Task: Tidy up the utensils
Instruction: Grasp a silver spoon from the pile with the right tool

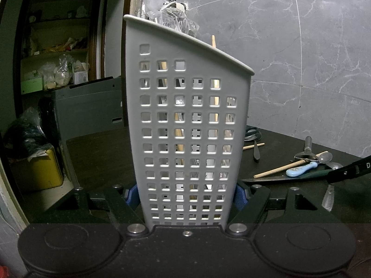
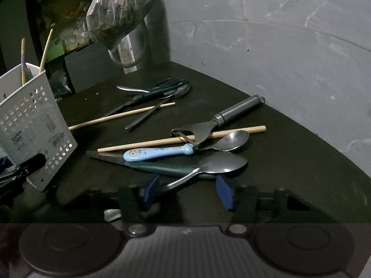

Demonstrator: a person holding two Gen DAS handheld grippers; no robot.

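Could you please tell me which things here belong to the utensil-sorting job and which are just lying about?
Job: white caddy, held by left claw; big spoon before right claw; peeler; chopsticks; blue-handled spoon.
Lying about: plastic bag, metal mug.

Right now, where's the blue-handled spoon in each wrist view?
Left wrist: blue-handled spoon at right edge, low, beyond the holder the left gripper clamps.
Right wrist: centre, just ahead of the open right gripper.
Shared landmark: the peeler lying across the chopstick.
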